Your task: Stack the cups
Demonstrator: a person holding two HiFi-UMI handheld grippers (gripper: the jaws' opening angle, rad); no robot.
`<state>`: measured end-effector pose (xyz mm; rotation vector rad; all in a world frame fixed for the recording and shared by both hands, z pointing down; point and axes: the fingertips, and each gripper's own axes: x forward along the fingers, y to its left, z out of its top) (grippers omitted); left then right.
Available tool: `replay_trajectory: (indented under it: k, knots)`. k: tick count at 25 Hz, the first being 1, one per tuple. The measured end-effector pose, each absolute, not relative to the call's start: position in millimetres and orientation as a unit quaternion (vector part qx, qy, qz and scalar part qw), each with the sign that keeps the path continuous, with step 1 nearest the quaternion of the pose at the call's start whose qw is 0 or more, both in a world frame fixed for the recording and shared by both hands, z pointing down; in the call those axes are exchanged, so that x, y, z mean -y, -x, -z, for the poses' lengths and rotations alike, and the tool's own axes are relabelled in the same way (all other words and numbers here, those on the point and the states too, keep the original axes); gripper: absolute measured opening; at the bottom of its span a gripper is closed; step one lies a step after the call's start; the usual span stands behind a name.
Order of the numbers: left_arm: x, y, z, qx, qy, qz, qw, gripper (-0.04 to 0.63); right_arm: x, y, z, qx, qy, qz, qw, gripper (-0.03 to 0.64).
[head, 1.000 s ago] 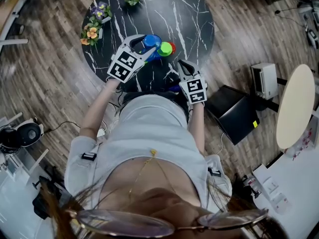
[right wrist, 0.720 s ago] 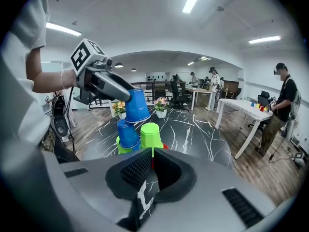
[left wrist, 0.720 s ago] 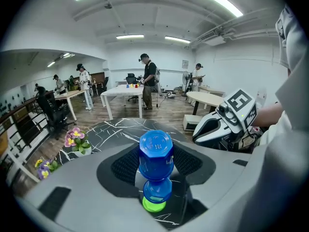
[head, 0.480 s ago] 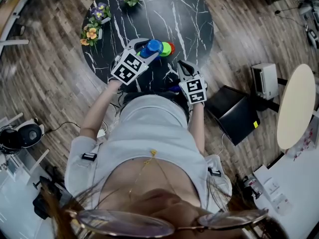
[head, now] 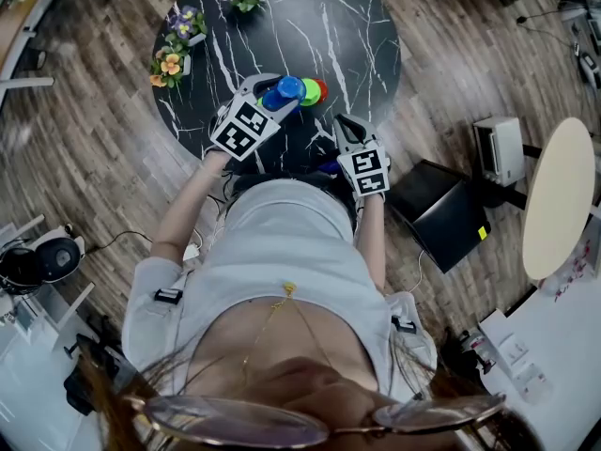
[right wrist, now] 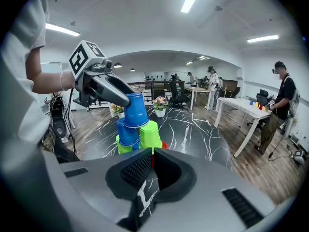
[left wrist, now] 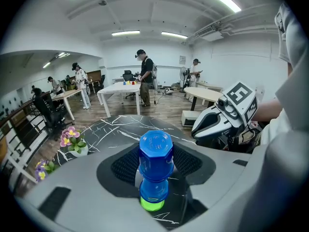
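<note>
The left hand-held gripper (head: 274, 90) grasps the sides of an upturned blue cup (left wrist: 156, 153), probably light, thin and slippery, over the stacked cups (right wrist: 137, 134) on the worktop (head: 347, 26), while the right hand-held gripper (right wrist: 152, 156) is clenched and empty.

Right tool (right wrist: 151, 157), jaws together; blue cup (right wrist: 136, 111) beyond

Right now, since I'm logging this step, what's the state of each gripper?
Left gripper: closed on the blue cup.
Right gripper: closed, holding nothing.
</note>
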<state>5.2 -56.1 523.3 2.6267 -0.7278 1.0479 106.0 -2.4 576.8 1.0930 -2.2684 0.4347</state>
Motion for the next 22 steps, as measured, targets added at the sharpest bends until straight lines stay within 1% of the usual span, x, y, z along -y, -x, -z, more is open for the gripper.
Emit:
replay_trajectory:
  k: [8, 14, 22]
  knots:
    - [56.2, -6.6, -523.6, 0.252, -0.897, -0.347, 0.111, 0.235, 2.1, -104.5, -577.6, 0.851, -0.407, -0.165, 0.289, 0.023]
    - [54.7, -6.2, -521.8, 0.257, -0.902, -0.326, 0.118, 0.272, 3.2, -106.4, -580.4, 0.85, -0.407, -0.162, 0.292, 0.023]
    - [47.4, 1.5, -516.2, 0.267, -0.902, -0.315, 0.121, 0.282, 6.1, -101.1, -573.6, 0.855, -0.403, -0.154, 0.287, 0.023]
